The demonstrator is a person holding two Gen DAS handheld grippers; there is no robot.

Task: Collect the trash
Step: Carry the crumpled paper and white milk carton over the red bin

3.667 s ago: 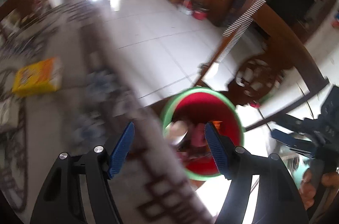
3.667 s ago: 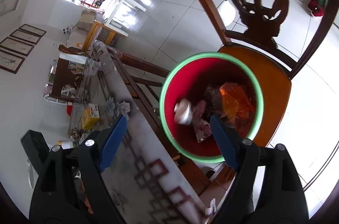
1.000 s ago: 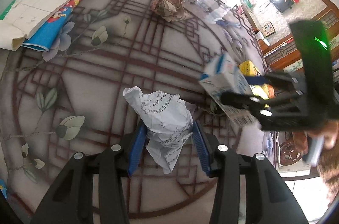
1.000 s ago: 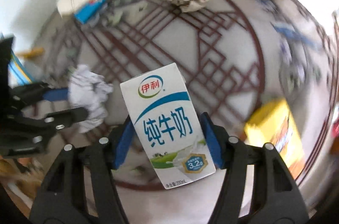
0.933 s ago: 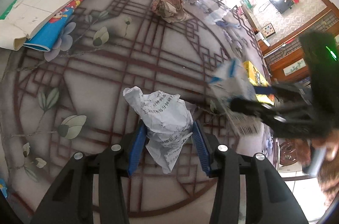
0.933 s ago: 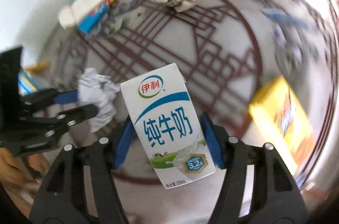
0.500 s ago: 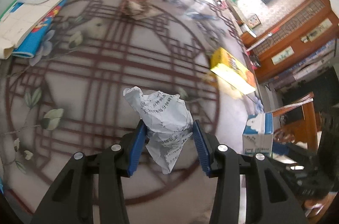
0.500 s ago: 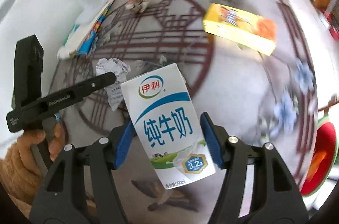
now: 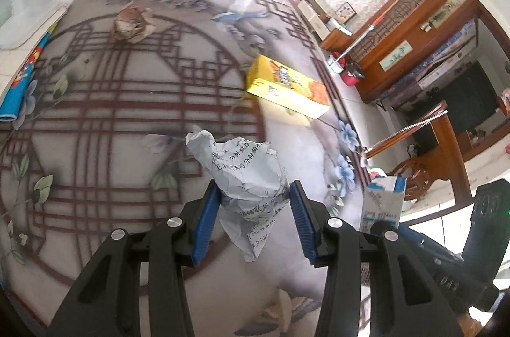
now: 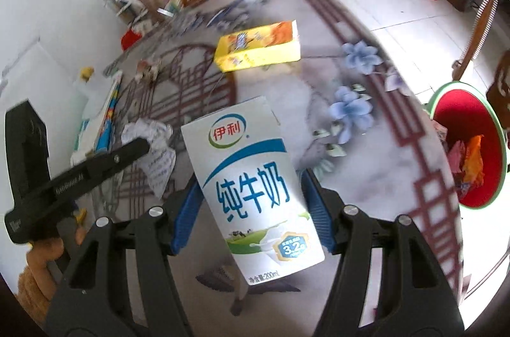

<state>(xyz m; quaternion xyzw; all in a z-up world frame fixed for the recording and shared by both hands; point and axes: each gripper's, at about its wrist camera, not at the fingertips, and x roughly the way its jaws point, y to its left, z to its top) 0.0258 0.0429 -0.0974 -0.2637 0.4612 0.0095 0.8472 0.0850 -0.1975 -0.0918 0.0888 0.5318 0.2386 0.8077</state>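
Note:
My left gripper [image 9: 253, 217] is shut on a crumpled white printed paper [image 9: 245, 177] and holds it above the patterned glass table [image 9: 111, 120]. My right gripper [image 10: 251, 209] is shut on a white and blue milk carton [image 10: 251, 187], also held above the table; the carton shows in the left wrist view [image 9: 384, 200] at the right. A red bin with a green rim [image 10: 468, 146] holding wrappers stands past the table's right edge. A yellow box [image 9: 287, 87] and a crumpled brownish paper ball [image 9: 130, 25] lie on the table.
A blue and white booklet [image 9: 19, 88] and a white stand [image 9: 28, 9] lie at the table's left side. A wooden chair [image 9: 424, 152] stands beyond the table's right edge by the bin. Tiled floor [image 10: 382, 2] and wooden cabinets [image 9: 414, 28] lie beyond.
Both grippers have swung right across the table toward its edge, each still holding its item. The red bin has come into the right wrist view.

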